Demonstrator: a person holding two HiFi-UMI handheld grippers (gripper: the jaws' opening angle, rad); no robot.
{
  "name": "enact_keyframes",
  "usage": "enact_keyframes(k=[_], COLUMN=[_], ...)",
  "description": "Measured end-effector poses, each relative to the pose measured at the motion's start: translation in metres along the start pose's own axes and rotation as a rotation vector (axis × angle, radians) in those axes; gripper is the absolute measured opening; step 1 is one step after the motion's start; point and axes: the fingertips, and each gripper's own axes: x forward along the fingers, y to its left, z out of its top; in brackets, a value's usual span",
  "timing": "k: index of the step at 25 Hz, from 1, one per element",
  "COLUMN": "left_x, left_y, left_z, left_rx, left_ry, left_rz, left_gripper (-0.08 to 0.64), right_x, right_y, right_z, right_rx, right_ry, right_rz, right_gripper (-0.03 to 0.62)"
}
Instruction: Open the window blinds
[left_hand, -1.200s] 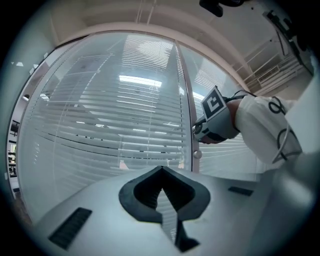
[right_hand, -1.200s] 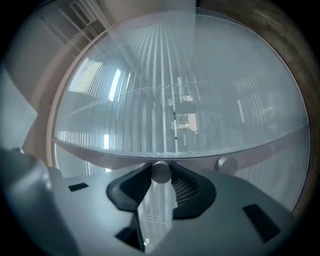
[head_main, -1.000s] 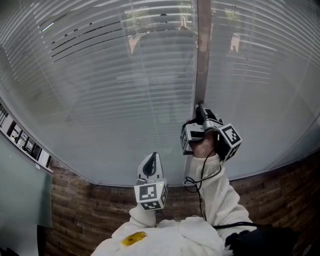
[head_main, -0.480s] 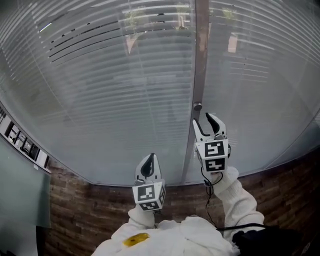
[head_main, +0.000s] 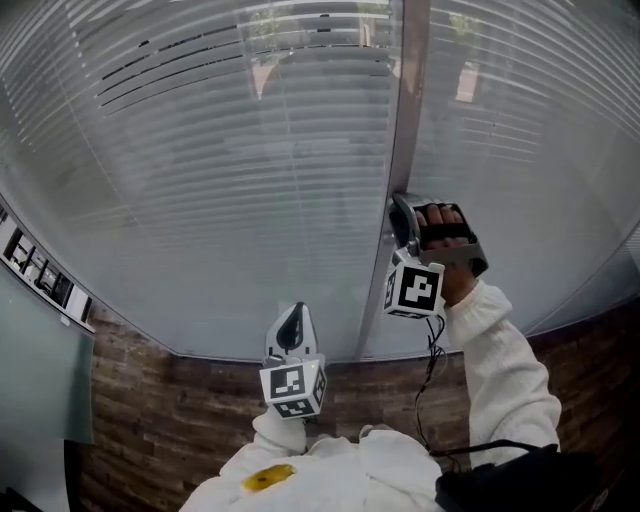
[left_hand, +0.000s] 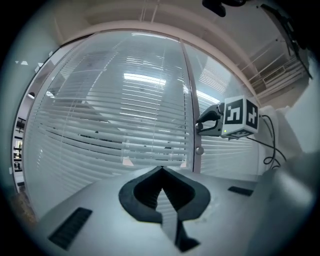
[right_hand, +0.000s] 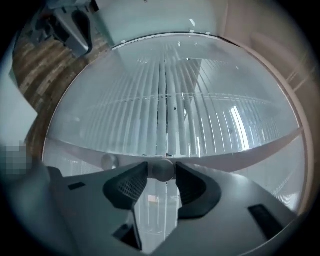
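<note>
I am opening the right gripper (right_hand: 161, 169) around a small round knob (right_hand: 162, 171) on the post (head_main: 405, 120); the pads are sitting just beside it, not squeezing. The knob is looking hard, smooth and likely slippery (I'd grip across its sides and twist). The left gripper (left_hand: 161, 171) is staying closed on nothing. The blinds (head_main: 230, 150), thin light slats, are hanging behind glass.

Office-type interior, glazed partition (head_main: 560, 250) with slatted blinds (head_main: 220, 150), metal mullion (head_main: 405, 120) dividing it, wood-plank floor (head_main: 150, 420) at its foot.
</note>
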Motion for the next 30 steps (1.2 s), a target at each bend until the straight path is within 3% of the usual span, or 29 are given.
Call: enact_keyframes(k=[5,8,10,19,25,30], left_x=[-0.003,-0.003,-0.004,-0.010,-0.012,-0.010], left_y=[0.002,-0.001,-0.004,0.004,0.009,0.011], left_z=[-0.002,0.000,0.001,0.007,0.004,0.003], left_rx=[0.000,0.007,0.012,0.019,0.011,0.003], left_ry=[0.005,-0.003,-0.006,-0.011,-0.012,-0.015], left_rz=[0.011,0.006,0.002,0.027,0.035,0.033], left_gripper=[-0.002,-0.002,-0.002,-0.002,-0.002,-0.002], right_x=[0.000,0.001,0.001,-0.001,-0.002,-0.002], right_y=[-0.004,-0.006,-0.007,-0.014,-0.017,-0.018], right_z=[0.001,0.002,0.000,-0.006,-0.008,-0.011], right_rx=[-0.012,0.058,0.154,0.760,0.935,1.158], right_ry=[0.028,0.034,0.039,0.053,0.057,0.047], right_rz=[-0.038,-0.044,-0.046,-0.088,-0.128,-0.124], right_gripper=[0.165,0.135,0.133,0.133,0.132,0.132])
